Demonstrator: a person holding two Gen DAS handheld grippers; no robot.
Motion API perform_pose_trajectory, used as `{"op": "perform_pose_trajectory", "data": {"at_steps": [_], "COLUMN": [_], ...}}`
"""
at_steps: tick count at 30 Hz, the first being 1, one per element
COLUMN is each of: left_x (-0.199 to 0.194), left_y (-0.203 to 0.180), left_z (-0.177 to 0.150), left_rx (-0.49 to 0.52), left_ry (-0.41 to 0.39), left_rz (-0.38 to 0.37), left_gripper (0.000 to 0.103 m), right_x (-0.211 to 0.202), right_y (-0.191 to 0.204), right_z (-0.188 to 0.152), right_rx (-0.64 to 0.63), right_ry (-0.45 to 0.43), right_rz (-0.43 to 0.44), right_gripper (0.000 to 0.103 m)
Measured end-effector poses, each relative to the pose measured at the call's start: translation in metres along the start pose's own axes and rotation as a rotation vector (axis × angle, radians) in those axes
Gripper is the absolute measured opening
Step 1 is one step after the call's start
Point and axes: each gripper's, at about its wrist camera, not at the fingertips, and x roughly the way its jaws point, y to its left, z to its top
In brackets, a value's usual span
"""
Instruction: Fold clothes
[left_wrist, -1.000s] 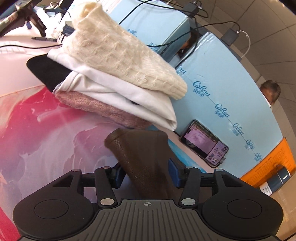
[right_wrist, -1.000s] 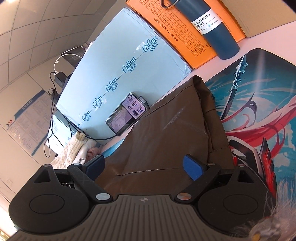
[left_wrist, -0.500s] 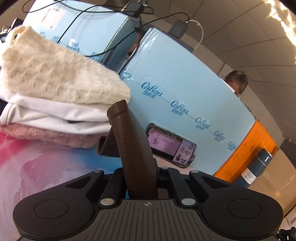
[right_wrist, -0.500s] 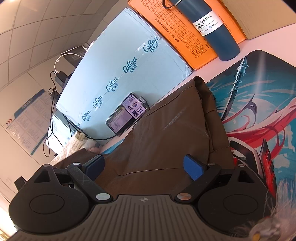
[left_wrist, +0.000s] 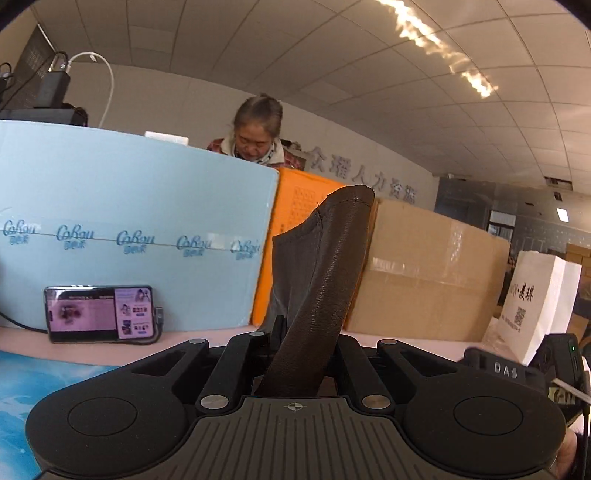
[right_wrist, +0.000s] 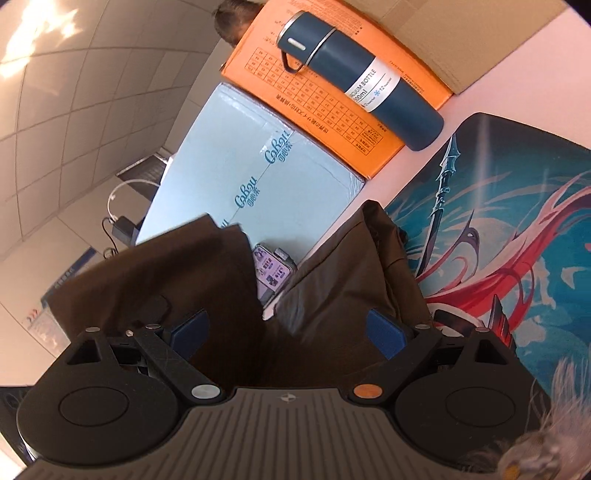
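A pale pink surface (left_wrist: 221, 341) carries a printed blue play mat (right_wrist: 517, 229), backed by a row of boxes. In the left wrist view, a smartphone (left_wrist: 99, 314) leans on the light blue carton (left_wrist: 129, 206) to the left of the left claw (left_wrist: 301, 350). That claw is pinching a fold of the dark brown leather-like garment (left_wrist: 325, 280), which stands up from it. A brown cardboard box (left_wrist: 424, 273) sits to its right. The right claw (right_wrist: 288, 332) is spread wide, with the garment lying between its blue pads (right_wrist: 382, 332), untouched. Beyond it, to the right, a navy vacuum bottle (right_wrist: 369, 81) stands before an orange box (right_wrist: 332, 122).
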Motion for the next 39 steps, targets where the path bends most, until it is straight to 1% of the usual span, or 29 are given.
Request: {"op": "perform_pose_trajectory", "data": {"at_steps": [3, 4, 5, 6, 8, 10, 11, 12, 14, 16, 18, 19, 21, 23, 24, 26, 27, 28, 29, 30, 31, 32, 33, 34, 36, 37, 39], "left_x": [0.017, 0.022, 0.026, 0.029, 0.034, 0.037, 0.036, 0.035, 0.032, 0.027, 0.016, 0.010, -0.004, -0.016, -0.020, -0.026, -0.027, -0.028, -0.029, -0.029, -0.029, -0.029, -0.027, -0.026, -0.025, -0.024, -0.023], "left_y": [-0.010, -0.012, -0.012, -0.012, -0.011, -0.007, -0.006, -0.005, -0.008, -0.007, -0.001, 0.004, 0.021, 0.045, 0.059, 0.085, 0.096, 0.107, 0.117, 0.127, 0.134, 0.139, 0.140, 0.141, 0.137, 0.133, 0.125], "left_z": [-0.016, -0.021, -0.025, -0.029, -0.037, -0.041, -0.041, -0.042, -0.042, -0.041, -0.038, -0.035, -0.029, -0.025, -0.025, -0.029, -0.032, -0.035, -0.039, -0.042, -0.044, -0.045, -0.046, -0.046, -0.047, -0.047, -0.048], "left_rx": [0.041, 0.052, 0.055, 0.057, 0.058, 0.041, 0.027, 0.015, 0.004, -0.013, -0.049, -0.076, -0.142, -0.206, -0.240, -0.302, -0.326, -0.356, -0.388, -0.426, -0.468, -0.495, -0.505, -0.516, -0.491, -0.469, -0.418], "left_ry": [0.076, 0.103, 0.126, 0.146, 0.193, 0.228, 0.233, 0.242, 0.272, 0.291, 0.284, 0.270, 0.220, 0.163, 0.145, 0.134, 0.136, 0.142, 0.149, 0.157, 0.163, 0.169, 0.175, 0.181, 0.205, 0.219, 0.249], "left_rz": [-0.014, -0.021, -0.027, -0.035, -0.060, -0.096, -0.114, -0.131, -0.174, -0.252, -0.333, -0.363, -0.385, -0.360, -0.326, -0.230, -0.158, -0.089, -0.046, -0.017, -0.014, -0.024, -0.036, -0.048, -0.056, -0.057, -0.052], "left_gripper": [0.006, 0.006, 0.008, 0.012, 0.016, 0.026, 0.040, 0.067, 0.098, 0.099, 0.099, 0.099, 0.102, 0.103, 0.103, 0.103, 0.103, 0.103, 0.103, 0.103, 0.103, 0.103, 0.103, 0.103, 0.103, 0.103, 0.103], "right_x": [-0.006, -0.006, -0.006, -0.003, 0.001, 0.001, 0.001, 0.001, 0.003, 0.003, 0.003, 0.003, 0.004, 0.005, 0.005, 0.007, 0.008, 0.009, 0.011, 0.012, 0.014, 0.017, 0.020, 0.022, 0.020, 0.018, 0.017], "right_y": [-0.012, -0.014, -0.015, -0.016, -0.016, -0.015, -0.014, -0.014, -0.014, -0.014, -0.015, -0.014, -0.015, -0.016, -0.016, -0.016, -0.013, -0.009, -0.004, 0.002, 0.008, 0.015, 0.018, 0.020, 0.024, 0.028, 0.038], "right_z": [0.007, 0.009, 0.010, 0.011, 0.010, 0.009, 0.009, 0.009, 0.009, 0.008, 0.007, 0.007, 0.006, 0.006, 0.006, 0.005, 0.004, 0.002, 0.000, -0.003, -0.007, -0.011, -0.015, -0.017, -0.020, -0.021, -0.026], "right_rx": [0.113, 0.137, 0.153, 0.162, 0.174, 0.170, 0.169, 0.168, 0.165, 0.162, 0.158, 0.154, 0.152, 0.150, 0.149, 0.136, 0.105, 0.055, 0.004, -0.066, -0.137, -0.222, -0.275, -0.303, -0.357, -0.381, -0.467], "right_ry": [-0.006, -0.001, 0.011, 0.030, 0.059, 0.068, 0.068, 0.071, 0.079, 0.087, 0.092, 0.095, 0.102, 0.109, 0.113, 0.122, 0.120, 0.114, 0.107, 0.088, 0.069, 0.052, 0.045, 0.045, 0.023, 0.010, -0.021], "right_rz": [0.114, 0.137, 0.150, 0.153, 0.154, 0.153, 0.155, 0.158, 0.153, 0.148, 0.144, 0.137, 0.122, 0.109, 0.103, 0.079, 0.036, -0.010, -0.057, -0.116, -0.176, -0.244, -0.275, -0.288, -0.283, -0.286, -0.362], "right_gripper": [0.093, 0.094, 0.095, 0.097, 0.097, 0.097, 0.097, 0.097, 0.097, 0.097, 0.097, 0.097, 0.097, 0.098, 0.098, 0.097, 0.095, 0.089, 0.086, 0.071, 0.051, 0.044, 0.034, 0.025, 0.019, 0.019, 0.020]}}
